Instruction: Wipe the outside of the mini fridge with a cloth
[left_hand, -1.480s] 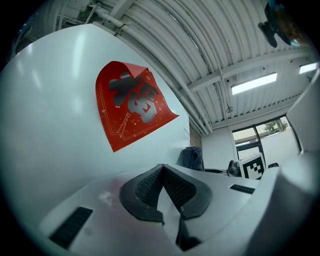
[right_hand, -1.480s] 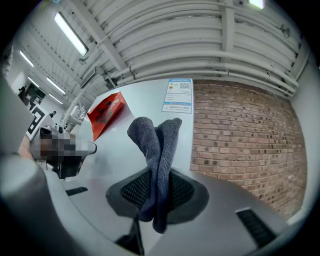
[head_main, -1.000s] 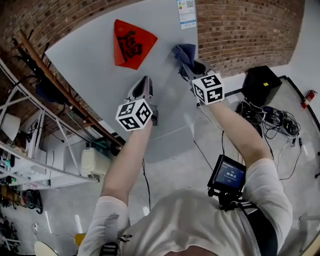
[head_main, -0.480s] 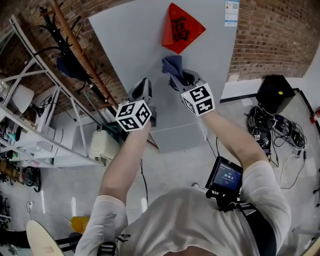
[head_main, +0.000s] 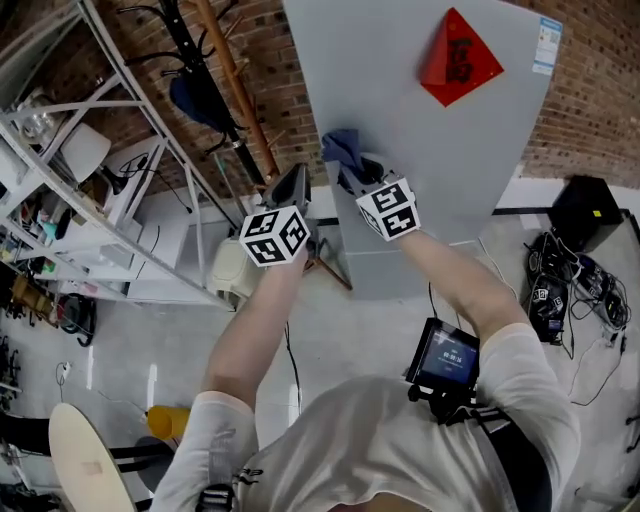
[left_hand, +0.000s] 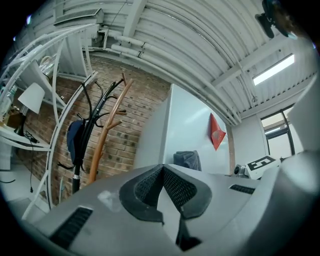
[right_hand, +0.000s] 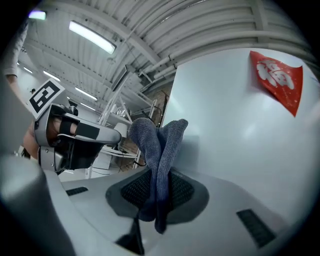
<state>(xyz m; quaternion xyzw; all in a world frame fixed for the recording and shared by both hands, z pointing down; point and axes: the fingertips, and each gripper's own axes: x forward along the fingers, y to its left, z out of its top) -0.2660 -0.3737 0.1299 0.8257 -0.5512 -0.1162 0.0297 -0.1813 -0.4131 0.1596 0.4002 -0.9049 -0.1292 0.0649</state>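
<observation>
The mini fridge (head_main: 400, 110) shows as a tall grey panel with a red diamond sticker (head_main: 460, 58). My right gripper (head_main: 356, 168) is shut on a blue cloth (head_main: 341, 147), and the cloth lies against the fridge's face close to its left edge. In the right gripper view the cloth (right_hand: 159, 142) stands bunched between the jaws of the right gripper (right_hand: 159, 189), with the fridge (right_hand: 240, 130) just behind it. My left gripper (head_main: 292, 183) hovers left of the cloth, beside the fridge's left side. Its jaws are shut with nothing between them (left_hand: 163, 169).
A wooden coat rack (head_main: 235, 95) with a dark garment leans just left of the fridge. White metal shelving (head_main: 95, 150) fills the left. A white appliance (head_main: 228, 272) sits on the floor below it. A black box (head_main: 587, 212) and cables (head_main: 560, 290) lie at right.
The right gripper carried the cloth leftward across the fridge's face, from right of the red sticker to near the left edge. The left gripper stayed beside it, still shut.
</observation>
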